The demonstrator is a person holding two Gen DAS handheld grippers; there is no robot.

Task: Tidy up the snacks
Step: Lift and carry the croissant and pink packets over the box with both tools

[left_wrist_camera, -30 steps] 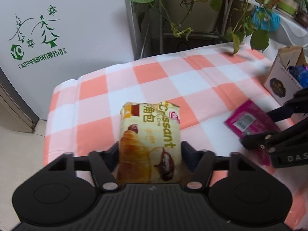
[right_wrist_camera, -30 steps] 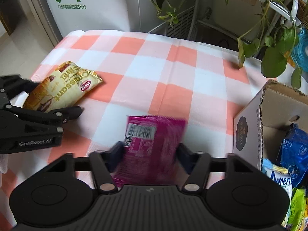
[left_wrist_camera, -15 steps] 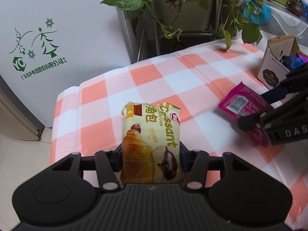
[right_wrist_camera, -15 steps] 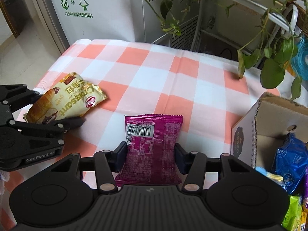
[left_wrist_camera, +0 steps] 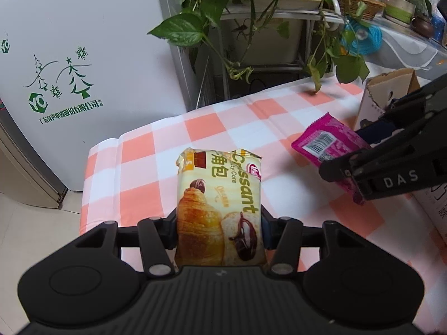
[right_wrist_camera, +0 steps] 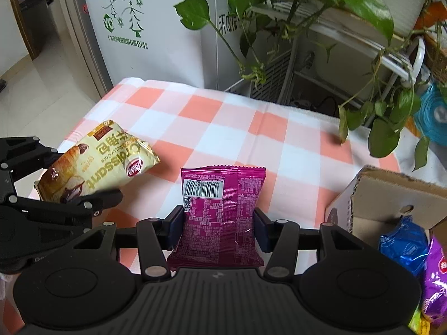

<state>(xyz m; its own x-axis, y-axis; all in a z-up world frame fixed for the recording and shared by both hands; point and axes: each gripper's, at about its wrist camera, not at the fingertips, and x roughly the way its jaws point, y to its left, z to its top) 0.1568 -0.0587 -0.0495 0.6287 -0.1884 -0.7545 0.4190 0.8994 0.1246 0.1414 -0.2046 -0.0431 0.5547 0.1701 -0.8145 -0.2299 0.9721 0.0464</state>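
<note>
My left gripper (left_wrist_camera: 219, 230) is shut on a yellow croissant packet (left_wrist_camera: 218, 203), lifted clear of the orange-and-white checked tablecloth (left_wrist_camera: 206, 128). In the right wrist view that croissant packet (right_wrist_camera: 97, 164) hangs at the left in the left gripper (right_wrist_camera: 69, 192). My right gripper (right_wrist_camera: 218, 227) is shut on a magenta snack packet (right_wrist_camera: 220, 212), barcode side up, also off the cloth. From the left wrist view the magenta packet (left_wrist_camera: 329, 145) shows at the right in the right gripper (left_wrist_camera: 360, 167).
A cardboard box (right_wrist_camera: 391, 192) with blue and purple snack packets (right_wrist_camera: 405, 245) stands at the table's right. Trailing green plants (right_wrist_camera: 377, 122) on a metal shelf hang over the far edge. A white appliance (left_wrist_camera: 69, 69) stands beyond the left corner, floor beside it.
Both grippers closed on their packets and rose off the cloth. The croissant packet and the magenta packet now hang above the table, and the left hand has drifted toward the right one.
</note>
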